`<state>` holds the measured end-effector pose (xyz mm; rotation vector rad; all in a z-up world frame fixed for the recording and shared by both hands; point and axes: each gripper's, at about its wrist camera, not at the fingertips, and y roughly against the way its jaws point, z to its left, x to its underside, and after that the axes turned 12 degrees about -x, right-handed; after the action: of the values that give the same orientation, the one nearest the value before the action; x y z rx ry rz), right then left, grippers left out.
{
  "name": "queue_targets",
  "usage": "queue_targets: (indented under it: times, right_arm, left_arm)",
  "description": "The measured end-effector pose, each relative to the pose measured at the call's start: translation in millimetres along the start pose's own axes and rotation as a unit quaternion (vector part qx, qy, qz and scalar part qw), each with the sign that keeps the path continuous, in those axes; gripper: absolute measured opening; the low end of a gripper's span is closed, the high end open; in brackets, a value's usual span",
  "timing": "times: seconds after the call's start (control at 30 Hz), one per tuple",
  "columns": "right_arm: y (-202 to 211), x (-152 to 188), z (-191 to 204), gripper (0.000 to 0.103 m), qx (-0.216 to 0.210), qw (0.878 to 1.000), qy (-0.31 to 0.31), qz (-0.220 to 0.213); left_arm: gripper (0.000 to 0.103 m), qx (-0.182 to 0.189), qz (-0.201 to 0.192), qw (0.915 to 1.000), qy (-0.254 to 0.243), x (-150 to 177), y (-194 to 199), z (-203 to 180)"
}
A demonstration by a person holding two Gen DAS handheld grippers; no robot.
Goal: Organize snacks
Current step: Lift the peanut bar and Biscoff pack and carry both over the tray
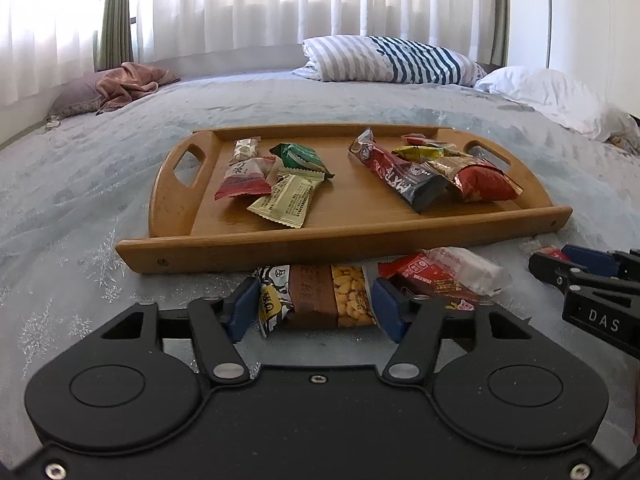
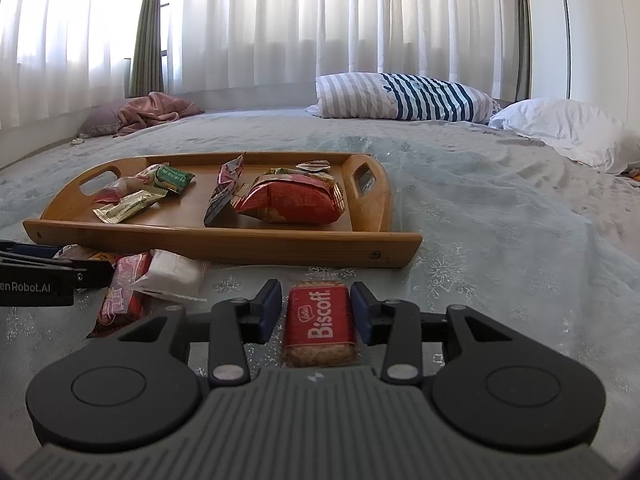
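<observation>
Wrapped snacks (image 1: 276,188) on wooden tray (image 1: 344,240); others beside it on bedspread.

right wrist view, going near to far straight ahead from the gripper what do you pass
right gripper → Biscoff biscuit between its open fingers → wooden tray front rim → red snack bag on the tray → striped pillow → white curtains

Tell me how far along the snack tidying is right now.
Partway. Two groups of packets already lie on the wooden tray. The left gripper straddles a peanut packet, the right gripper a Biscoff biscuit, neither clamped. A red and white packet pile remains on the bed.
</observation>
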<state>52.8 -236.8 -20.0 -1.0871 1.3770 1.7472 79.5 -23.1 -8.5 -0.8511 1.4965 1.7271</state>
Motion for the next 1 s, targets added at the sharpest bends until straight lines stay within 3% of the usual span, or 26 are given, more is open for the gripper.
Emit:
queue_targets:
  times: [0.17, 0.57, 0.7, 1.0]
  right_arm:
    - [0.0, 0.1, 0.2, 0.058, 0.0, 1.0, -0.001, 0.0]
    - [-0.3, 0.1, 1.3, 0.058, 0.003, 1.0, 0.004, 0.004]
    - [-1.3, 0.0, 1.5, 0.039, 0.008, 1.0, 0.004, 0.006]
    - [6.6, -4.3, 1.8, 0.038, 0.013, 1.0, 0.003, -0.01]
  left_arm:
    - [0.049, -0.001, -0.006, 1.0, 0.004, 1.9, 6.0, 3.0]
    - [0.048, -0.004, -0.054, 0.9983, -0.021, -2.1, 30.9, 0.6]
    - [0.048, -0.002, -0.053, 0.9985, -0.015, -4.3, 32.5, 2.0]
    - [0.048, -0.003, -0.057, 0.9983, -0.008, -8.3, 36.2, 6.8]
